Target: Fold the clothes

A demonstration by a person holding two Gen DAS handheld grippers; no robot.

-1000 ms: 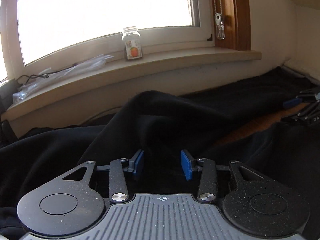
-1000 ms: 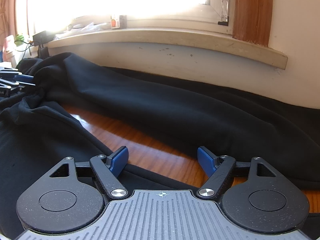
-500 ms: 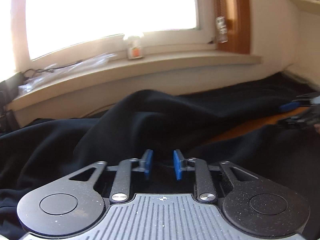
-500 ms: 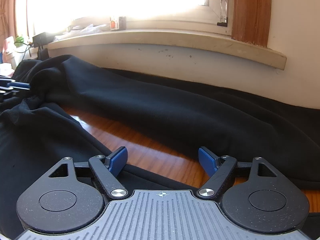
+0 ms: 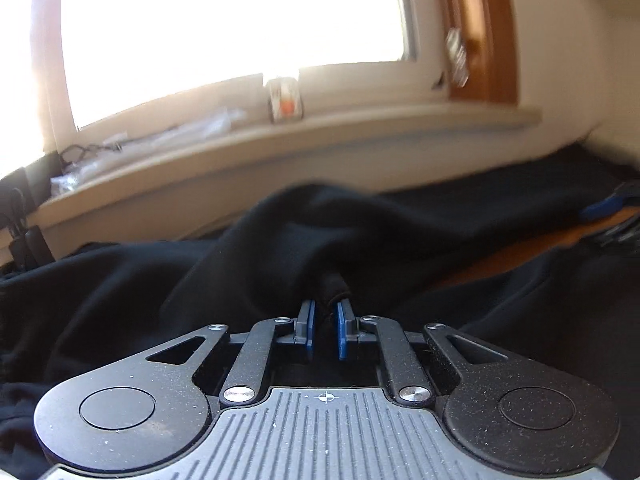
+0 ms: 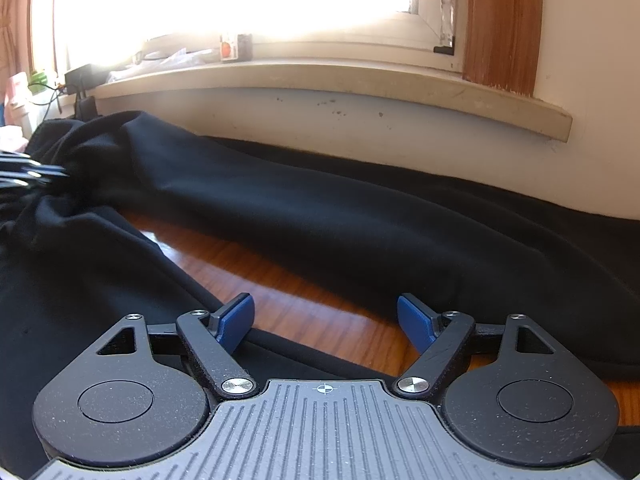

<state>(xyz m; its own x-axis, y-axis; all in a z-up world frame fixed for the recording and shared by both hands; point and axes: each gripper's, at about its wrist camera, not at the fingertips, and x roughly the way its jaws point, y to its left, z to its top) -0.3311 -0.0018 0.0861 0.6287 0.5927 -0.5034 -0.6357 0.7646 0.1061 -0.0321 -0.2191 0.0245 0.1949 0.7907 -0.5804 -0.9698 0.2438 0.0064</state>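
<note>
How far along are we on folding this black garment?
Early. Done: nothing looks folded; the black garment lies spread and rumpled across the wooden table. In hand: the left gripper is closing, its pads pinching a bunched ridge of the cloth. Left: the right gripper stands open over the table with nothing between its pads, and every fold is still to make.

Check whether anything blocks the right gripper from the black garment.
Nothing visible does. The right gripper hangs open over bare wooden table, with the black garment lying just ahead and beneath its left finger.
</note>
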